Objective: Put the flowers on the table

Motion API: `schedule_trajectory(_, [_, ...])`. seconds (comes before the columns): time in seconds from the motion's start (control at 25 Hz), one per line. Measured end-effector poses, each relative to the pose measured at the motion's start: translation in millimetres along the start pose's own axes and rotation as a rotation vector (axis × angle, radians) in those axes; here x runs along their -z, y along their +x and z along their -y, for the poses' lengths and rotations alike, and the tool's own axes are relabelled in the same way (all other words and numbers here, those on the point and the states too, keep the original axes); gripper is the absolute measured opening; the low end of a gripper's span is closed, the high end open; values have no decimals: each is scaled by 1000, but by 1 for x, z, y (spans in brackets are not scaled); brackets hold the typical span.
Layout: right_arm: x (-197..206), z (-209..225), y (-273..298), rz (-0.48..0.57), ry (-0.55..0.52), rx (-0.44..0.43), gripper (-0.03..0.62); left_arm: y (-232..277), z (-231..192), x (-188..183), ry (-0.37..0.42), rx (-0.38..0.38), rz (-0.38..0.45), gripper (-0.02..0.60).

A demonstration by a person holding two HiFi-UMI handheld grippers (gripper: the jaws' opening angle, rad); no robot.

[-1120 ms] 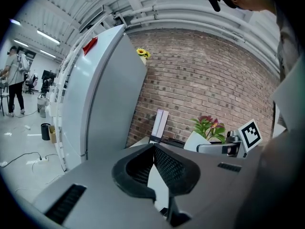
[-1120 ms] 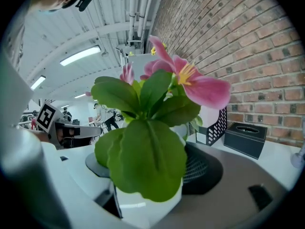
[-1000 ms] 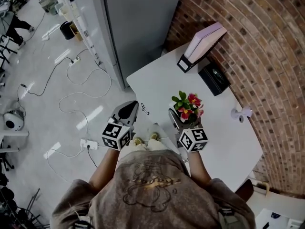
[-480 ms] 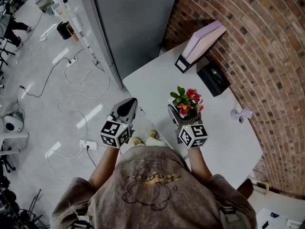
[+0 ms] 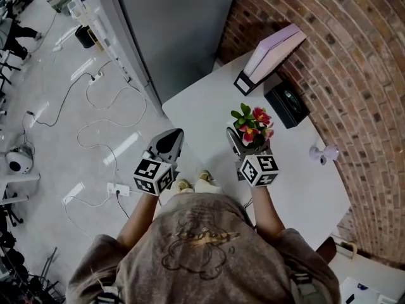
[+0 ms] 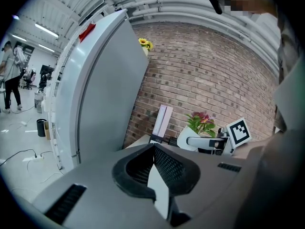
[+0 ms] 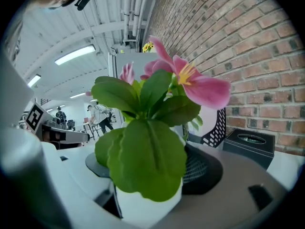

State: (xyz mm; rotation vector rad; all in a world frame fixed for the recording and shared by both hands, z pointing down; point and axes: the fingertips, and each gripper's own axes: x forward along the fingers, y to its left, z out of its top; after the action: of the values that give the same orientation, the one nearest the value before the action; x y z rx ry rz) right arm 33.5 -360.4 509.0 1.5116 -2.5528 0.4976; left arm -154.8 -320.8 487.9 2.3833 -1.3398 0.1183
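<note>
White flower pot (image 7: 147,209) base cut off at bottom edge; leaves (image 7: 143,161) hide most jaws of right gripper (image 7: 150,175). Table (image 5: 209,106) near edge hidden behind person (image 5: 202,246).

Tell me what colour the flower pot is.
White pot, clearest in the right gripper view.

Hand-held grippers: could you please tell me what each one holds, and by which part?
The right hand-held gripper grips the flowers by their white pot; the left hand-held gripper is shut, empty.
</note>
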Motion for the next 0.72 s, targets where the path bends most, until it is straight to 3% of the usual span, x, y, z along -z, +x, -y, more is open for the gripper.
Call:
schedule_trajectory(0.44, [29,38,54,-77,-67,18,365,11,-1,12,35,1,-40,21])
schedule_trajectory(0.72, [62,49,87,-141,-103,9,365,10,-3,20,12,-13,-78,21])
